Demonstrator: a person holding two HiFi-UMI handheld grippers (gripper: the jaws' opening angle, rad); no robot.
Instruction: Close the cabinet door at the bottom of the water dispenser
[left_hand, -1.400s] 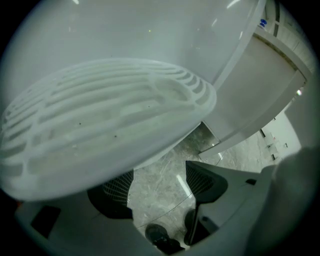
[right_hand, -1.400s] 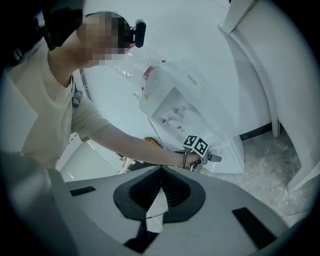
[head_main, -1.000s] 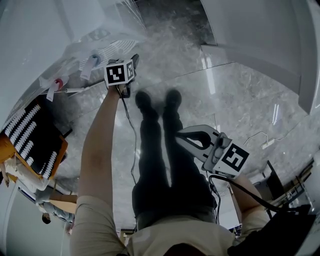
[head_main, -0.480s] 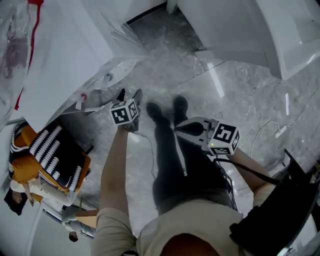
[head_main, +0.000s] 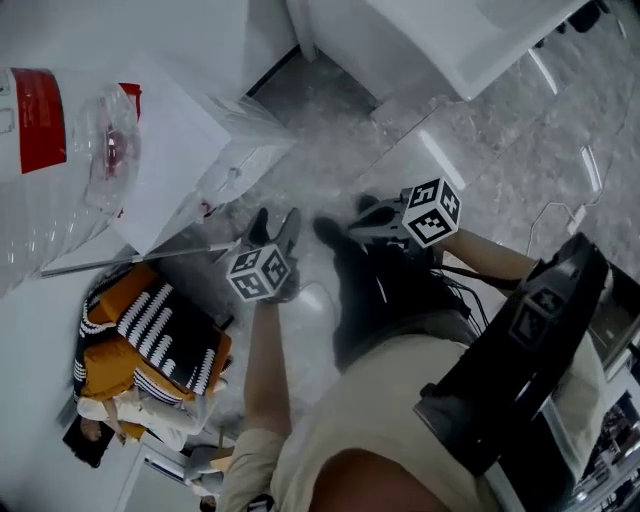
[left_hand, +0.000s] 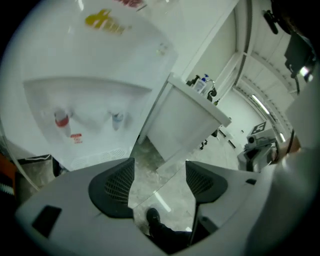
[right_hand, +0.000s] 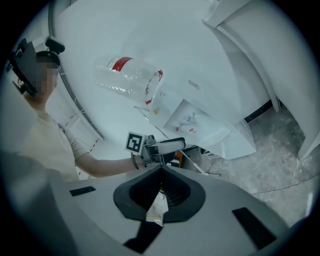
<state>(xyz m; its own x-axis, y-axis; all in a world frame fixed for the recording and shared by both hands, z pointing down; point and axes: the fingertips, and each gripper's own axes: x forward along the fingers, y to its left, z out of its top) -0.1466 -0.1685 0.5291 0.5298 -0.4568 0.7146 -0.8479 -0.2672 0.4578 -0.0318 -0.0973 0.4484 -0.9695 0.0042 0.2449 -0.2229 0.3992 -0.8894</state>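
Note:
The white water dispenser (head_main: 190, 150) stands at the upper left of the head view with a clear bottle (head_main: 60, 150) on top. Its bottom cabinet door (head_main: 130, 259) shows as a thin edge swung out from the body. An orange and black striped thing (head_main: 150, 335) lies below that edge. My left gripper (head_main: 272, 222) is open just right of the door's edge, apart from it. In the left gripper view the left gripper (left_hand: 157, 182) faces the dispenser's red tap (left_hand: 62, 120) and blue tap (left_hand: 117, 120). My right gripper (head_main: 358, 232) is shut beside the left one; the right gripper (right_hand: 160, 175) shows a small white scrap at its pads.
A white counter unit (head_main: 420, 45) stands at the back right of the dispenser. The floor (head_main: 340, 150) is glossy grey stone. A thin cable (head_main: 560, 215) lies on it at the right. The person's legs and shoes (head_main: 335, 235) are below the grippers.
The view has swung toward the dispenser, which now looms larger at the left. Both grippers have come nearer each other; the right one rose level with the left. Jaw states are unchanged.

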